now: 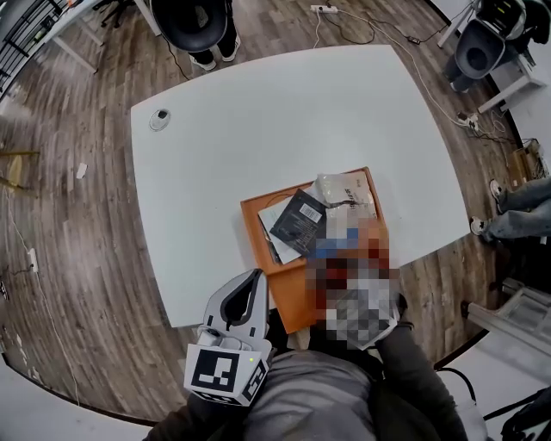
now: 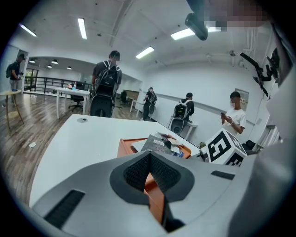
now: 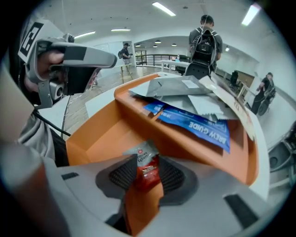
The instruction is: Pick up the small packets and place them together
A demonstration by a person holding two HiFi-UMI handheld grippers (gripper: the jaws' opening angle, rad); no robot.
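Your right gripper (image 3: 147, 161) pinches the small red-and-silver foil packet (image 3: 146, 170) by its edges, long axis along the jaws; the shallow rectangular orange tray (image 3: 104, 135) lies just beyond them.

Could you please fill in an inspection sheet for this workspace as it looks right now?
Surface: white rounded table, on wooden floor.
Job's things: orange rectangular tray holding a dark grey packet, a white packet and a blue leaflet; small red-and-silver packet in the right tool.
Clutter: small grey round disc near the table's far-left corner.
Tools: left tool shut, empty; right tool closed on that packet over the tray's near compartment.
Cables: white power strip and cords on the floor beyond the table.
Surroundings: black office chair; people standing around.
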